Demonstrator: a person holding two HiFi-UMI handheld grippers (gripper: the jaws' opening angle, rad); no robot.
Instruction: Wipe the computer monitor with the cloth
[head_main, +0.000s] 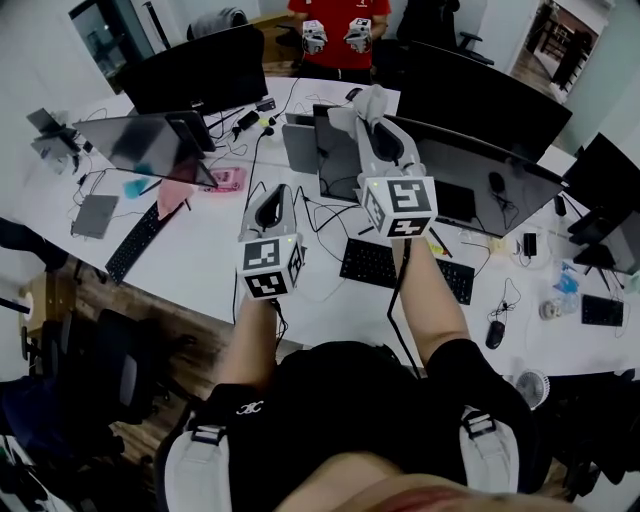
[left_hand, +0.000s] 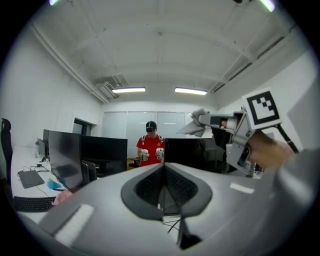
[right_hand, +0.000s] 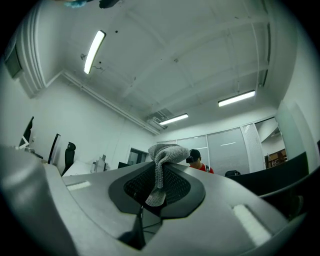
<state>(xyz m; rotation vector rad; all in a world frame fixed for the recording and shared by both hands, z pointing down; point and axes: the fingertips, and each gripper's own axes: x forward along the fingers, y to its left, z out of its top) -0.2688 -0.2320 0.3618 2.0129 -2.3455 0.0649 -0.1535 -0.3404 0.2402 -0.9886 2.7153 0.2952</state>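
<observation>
Your right gripper (right_hand: 161, 174) has its jaws pressed together on the grey knitted cloth (right_hand: 164, 156). The cloth bunches above the jaw tips, and one end hangs down the near side. Far behind it stands a person in red (right_hand: 198, 163), under long ceiling lights (right_hand: 94, 51).

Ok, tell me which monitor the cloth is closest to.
The wide dark monitor straight ahead, behind the black keyboard: the cloth in the right gripper is over its left end. The others stand farther off.
</observation>
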